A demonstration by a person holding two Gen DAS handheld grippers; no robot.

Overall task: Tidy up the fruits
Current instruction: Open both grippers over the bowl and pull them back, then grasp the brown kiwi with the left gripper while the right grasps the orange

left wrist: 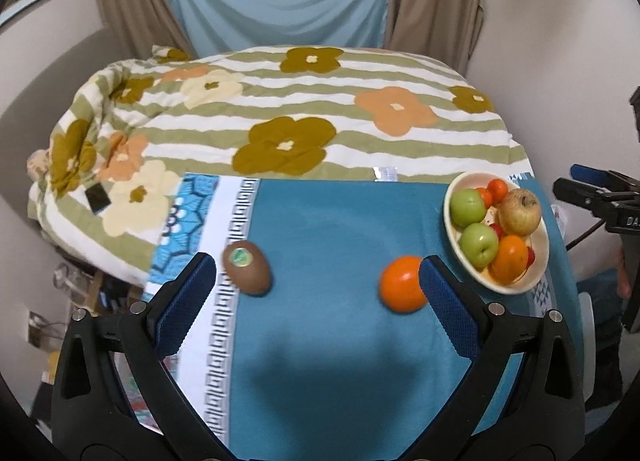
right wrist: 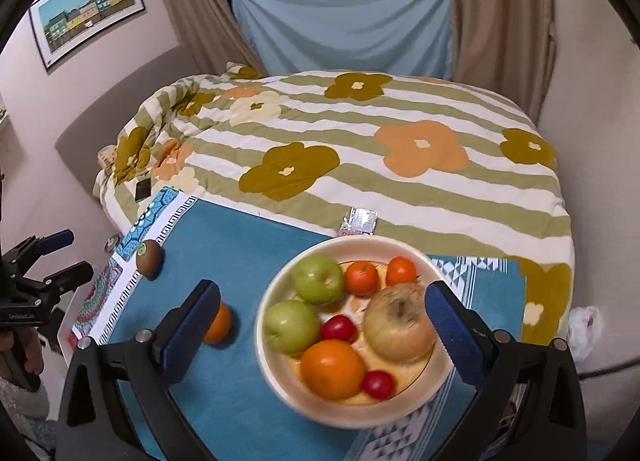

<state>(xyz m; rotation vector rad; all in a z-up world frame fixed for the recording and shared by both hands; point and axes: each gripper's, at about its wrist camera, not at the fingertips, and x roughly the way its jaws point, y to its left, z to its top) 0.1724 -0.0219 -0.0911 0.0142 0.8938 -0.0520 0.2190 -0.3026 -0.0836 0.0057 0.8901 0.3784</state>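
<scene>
On the near table: a teal cloth (left wrist: 340, 229) with patterned borders covers the surface.
Left gripper (left wrist: 316, 281): jaws spread wide, nothing between the pads; it hangs above the cloth, tilted down toward it.
Loose orange (left wrist: 402, 284): on the cloth, just beside the left gripper's right finger; touching or not, I cannot tell.
Kiwi (left wrist: 247, 269): on the cloth at its striped border, sticker up, near the left finger.
Right gripper (right wrist: 322, 305): jaws spread wide, empty, poised over the bowl.
Bowl (right wrist: 280, 385): cream, on the cloth's right side, holding two green apples, a yellowish apple (right wrist: 400, 325), an orange, two small tangerines and small red fruits.
Bed (left wrist: 320, 117): just behind the table, under a striped flowered quilt.
Far wall: a blue sheet (left wrist: 280, 1) hangs between beige curtains (left wrist: 436, 1); a framed picture (right wrist: 86, 11) hangs at left.
</scene>
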